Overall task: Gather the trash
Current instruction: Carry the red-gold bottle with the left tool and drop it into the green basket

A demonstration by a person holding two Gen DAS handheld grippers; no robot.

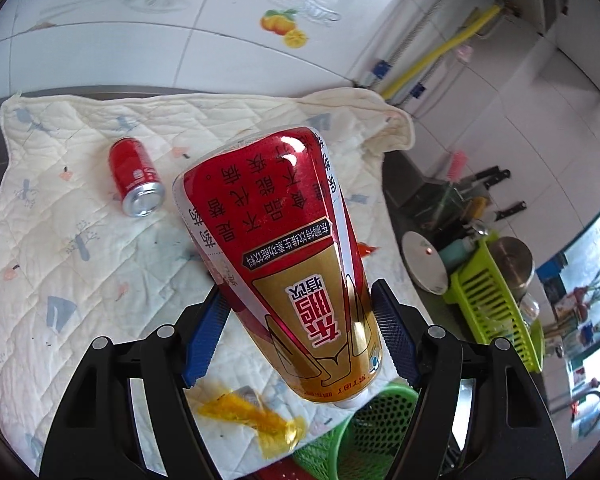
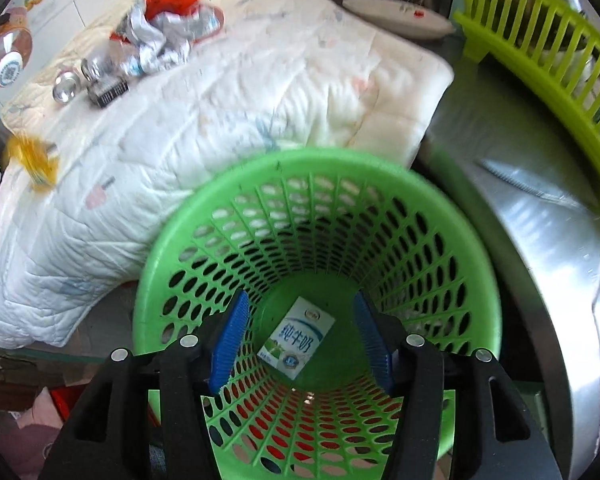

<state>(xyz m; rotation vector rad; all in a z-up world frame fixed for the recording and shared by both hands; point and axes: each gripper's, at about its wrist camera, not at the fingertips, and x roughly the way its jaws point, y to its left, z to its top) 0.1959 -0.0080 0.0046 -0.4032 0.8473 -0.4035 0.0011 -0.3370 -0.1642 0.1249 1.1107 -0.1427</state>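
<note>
My left gripper (image 1: pixel 300 332) is shut on a red and gold drink bottle (image 1: pixel 284 248) and holds it above the quilted cloth (image 1: pixel 60 264), near the rim of the green basket (image 1: pixel 380 412). A red can (image 1: pixel 134 176) lies on the cloth to the left. A yellow wrapper (image 1: pixel 256 416) lies below the bottle. My right gripper (image 2: pixel 300 344) is open over the green basket (image 2: pixel 320 208). A milk carton (image 2: pixel 298 338) lies at the basket's bottom. Crumpled silver wrappers (image 2: pixel 160 40), a can (image 2: pixel 66 86) and a yellow wrapper (image 2: pixel 36 160) lie on the cloth (image 2: pixel 220 120).
A lime dish rack (image 1: pixel 496 312) (image 2: pixel 540 64) stands to the right on the steel counter (image 2: pixel 520 240). A white plate (image 1: pixel 424 264), pots and knives sit beyond it. A tiled wall (image 1: pixel 220 40) is behind the cloth.
</note>
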